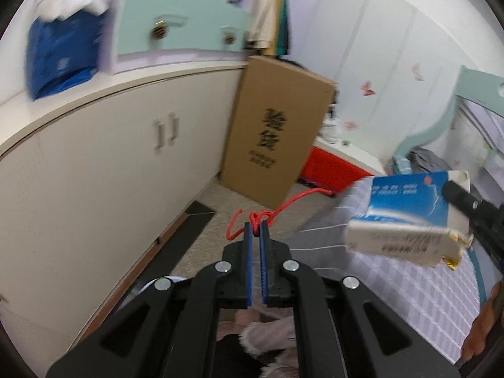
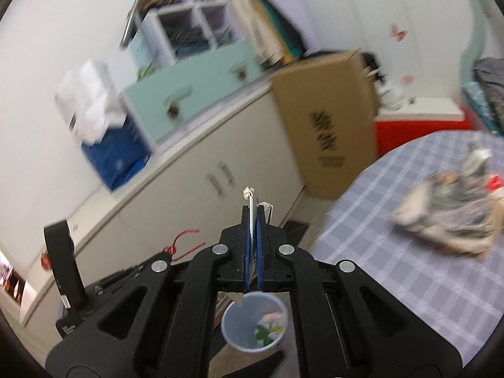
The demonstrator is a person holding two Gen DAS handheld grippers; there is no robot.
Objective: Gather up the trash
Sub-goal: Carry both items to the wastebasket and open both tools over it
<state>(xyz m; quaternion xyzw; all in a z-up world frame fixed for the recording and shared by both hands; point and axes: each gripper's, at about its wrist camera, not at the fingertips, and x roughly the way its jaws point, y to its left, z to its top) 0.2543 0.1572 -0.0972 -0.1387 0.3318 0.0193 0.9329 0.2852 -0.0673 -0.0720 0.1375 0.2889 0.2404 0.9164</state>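
Observation:
My left gripper (image 1: 256, 225) is shut on a knotted red string (image 1: 264, 215) whose ends trail left and right; the string also shows in the right wrist view (image 2: 182, 242). My right gripper (image 2: 252, 211) is shut on a flattened blue and white carton, seen edge-on (image 2: 251, 208) between the pads and flat-on in the left wrist view (image 1: 409, 214), held in the air. A blue trash bin (image 2: 255, 324) with scraps inside stands on the floor below the right gripper. More crumpled trash (image 2: 447, 214) lies on the checked bedspread (image 2: 378, 267).
A white cabinet (image 1: 94, 173) with two handles runs along the left. A tall cardboard box (image 1: 277, 129) leans at its far end, next to a red bench (image 1: 334, 167). A blue bag (image 1: 60, 56) and a mint drawer unit (image 1: 176, 22) sit on the cabinet.

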